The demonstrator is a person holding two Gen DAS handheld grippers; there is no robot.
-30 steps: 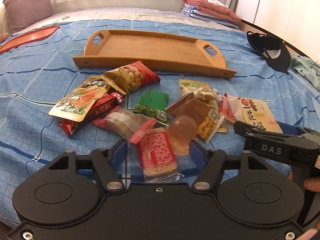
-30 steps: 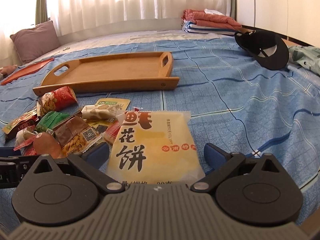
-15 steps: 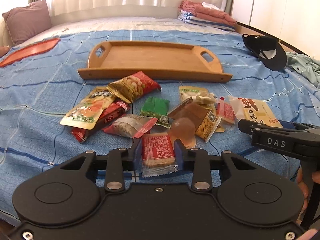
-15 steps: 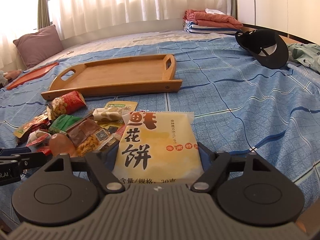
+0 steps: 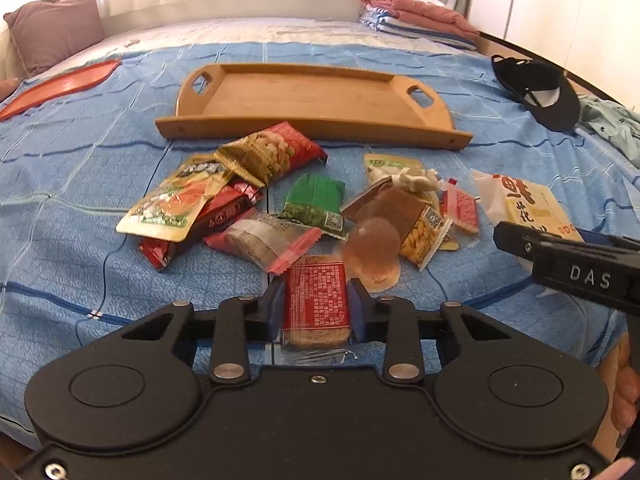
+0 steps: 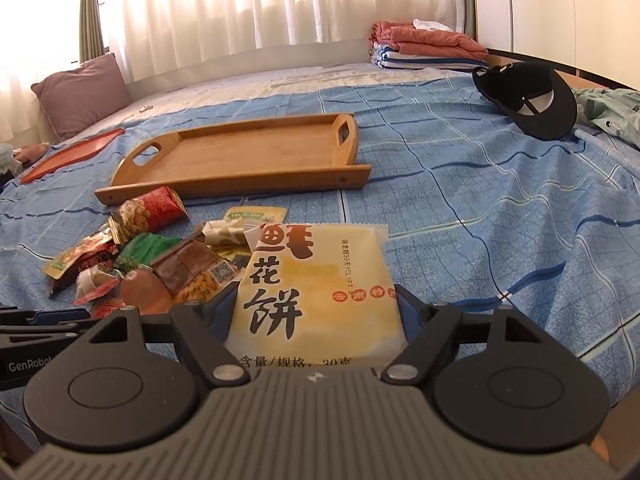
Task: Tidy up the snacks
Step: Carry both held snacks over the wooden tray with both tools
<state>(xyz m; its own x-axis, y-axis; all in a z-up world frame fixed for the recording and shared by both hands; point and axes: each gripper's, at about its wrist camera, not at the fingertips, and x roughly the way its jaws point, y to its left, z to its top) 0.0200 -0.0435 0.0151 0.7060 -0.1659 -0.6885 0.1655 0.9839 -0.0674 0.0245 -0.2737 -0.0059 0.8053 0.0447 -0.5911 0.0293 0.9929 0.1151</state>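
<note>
Having just closed, both tools (image 5: pixel 316 308) (image 6: pixel 316 312) now pinch snack packets (image 5: pixel 316 300) (image 6: pixel 316 292).

The near end of the yellow cake packet (image 6: pixel 316 292) is hidden behind the right gripper (image 6: pixel 316 312) body, so its bottom print line is cut. Same in left view: the red biscuit pack (image 5: pixel 316 300) bottom goes under the left gripper (image 5: pixel 316 308). At lower right edge only part of a hand (image 5: pixel 624 384) shows. Small print on the snack pile (image 5: pixel 280 200) is too small to read.
</note>
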